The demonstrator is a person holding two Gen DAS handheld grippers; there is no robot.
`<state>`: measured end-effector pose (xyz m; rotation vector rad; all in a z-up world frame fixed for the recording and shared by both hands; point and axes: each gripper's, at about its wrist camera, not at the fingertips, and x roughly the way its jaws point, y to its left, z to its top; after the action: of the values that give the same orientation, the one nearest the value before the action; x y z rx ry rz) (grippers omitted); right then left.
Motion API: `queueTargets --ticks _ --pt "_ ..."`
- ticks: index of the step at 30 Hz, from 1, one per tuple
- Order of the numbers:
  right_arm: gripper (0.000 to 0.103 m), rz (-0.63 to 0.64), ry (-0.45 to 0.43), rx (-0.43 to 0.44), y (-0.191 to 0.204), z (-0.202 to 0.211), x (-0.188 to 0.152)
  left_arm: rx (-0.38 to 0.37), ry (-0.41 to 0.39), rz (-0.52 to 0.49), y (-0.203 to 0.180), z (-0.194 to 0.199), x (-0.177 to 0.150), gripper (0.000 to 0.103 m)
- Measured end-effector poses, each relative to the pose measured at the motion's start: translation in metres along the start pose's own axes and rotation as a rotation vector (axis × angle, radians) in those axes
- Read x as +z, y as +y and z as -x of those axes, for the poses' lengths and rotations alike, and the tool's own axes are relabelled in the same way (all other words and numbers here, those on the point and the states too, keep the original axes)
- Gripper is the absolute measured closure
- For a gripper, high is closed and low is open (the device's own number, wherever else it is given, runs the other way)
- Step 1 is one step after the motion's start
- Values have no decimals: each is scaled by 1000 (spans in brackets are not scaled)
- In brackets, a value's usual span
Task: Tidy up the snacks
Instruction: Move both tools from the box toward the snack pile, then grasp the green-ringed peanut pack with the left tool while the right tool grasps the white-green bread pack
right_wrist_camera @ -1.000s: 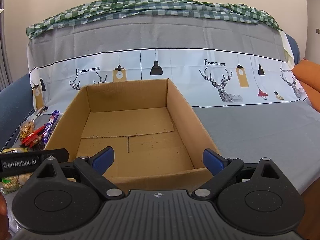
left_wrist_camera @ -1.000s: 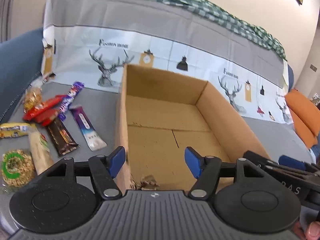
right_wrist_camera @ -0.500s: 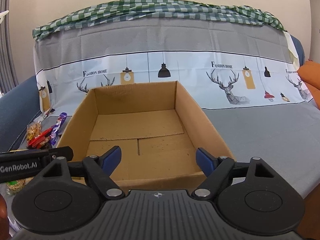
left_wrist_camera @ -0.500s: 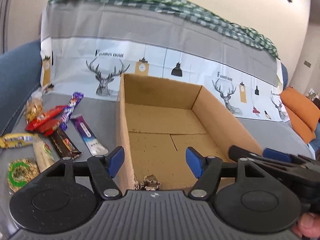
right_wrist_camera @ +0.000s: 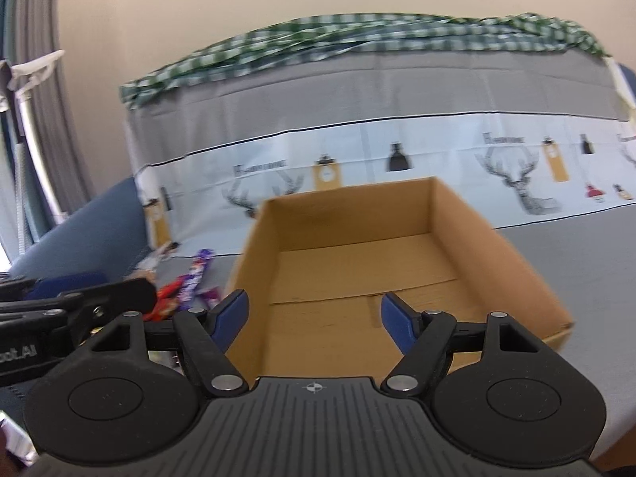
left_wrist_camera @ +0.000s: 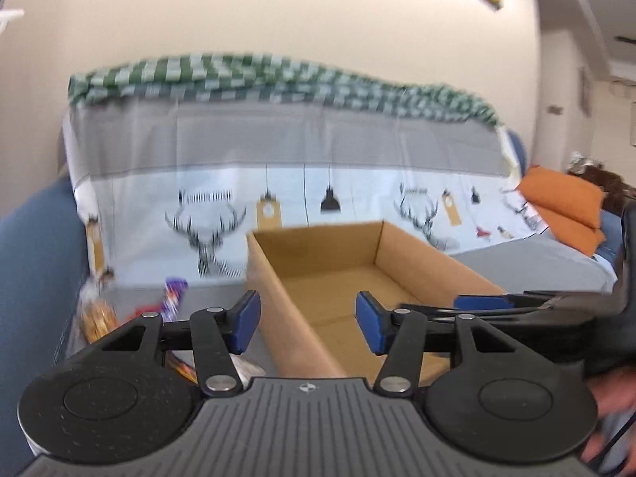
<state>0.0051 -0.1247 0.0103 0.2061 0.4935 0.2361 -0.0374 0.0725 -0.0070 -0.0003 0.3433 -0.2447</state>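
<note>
An open, empty cardboard box (left_wrist_camera: 417,262) (right_wrist_camera: 469,238) sits on a grey sofa cover. Snack bars and packets lie left of it: a purple bar (left_wrist_camera: 175,298) (right_wrist_camera: 194,278), red wrappers (right_wrist_camera: 167,298) and a bag of nuts (left_wrist_camera: 95,314). My left gripper (left_wrist_camera: 308,320) is open and empty, held above the box's near left wall. My right gripper (right_wrist_camera: 314,316) is open and empty, held over the box's near edge. Most snacks are hidden behind the gripper bodies.
The sofa back carries a deer-print cloth (right_wrist_camera: 397,151) with a green checked blanket (left_wrist_camera: 278,79) on top. Orange cushions (left_wrist_camera: 564,206) lie at the right. A blue armrest (left_wrist_camera: 35,258) rises at the left. The other gripper shows at each view's side.
Both grippers have pulled back and tilted upward, so the box looks smaller and lower. The right gripper's fingers have narrowed. Both views are motion-blurred now.
</note>
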Motion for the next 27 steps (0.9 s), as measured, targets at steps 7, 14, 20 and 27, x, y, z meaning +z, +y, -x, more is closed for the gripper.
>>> queueTargets --ticks 7,14,20,27 --pt "28 81 -27 41 30 4 -9 228 30 100 54 -10 -15 45" --pt "28 148 15 54 60 -2 -5 277 -20 222 32 21 0 41" --pt "28 238 23 157 96 -12 -2 413 44 380 65 31 9 41" --pt "28 288 67 294 138 -48 1 460 79 426 95 46 15 41"
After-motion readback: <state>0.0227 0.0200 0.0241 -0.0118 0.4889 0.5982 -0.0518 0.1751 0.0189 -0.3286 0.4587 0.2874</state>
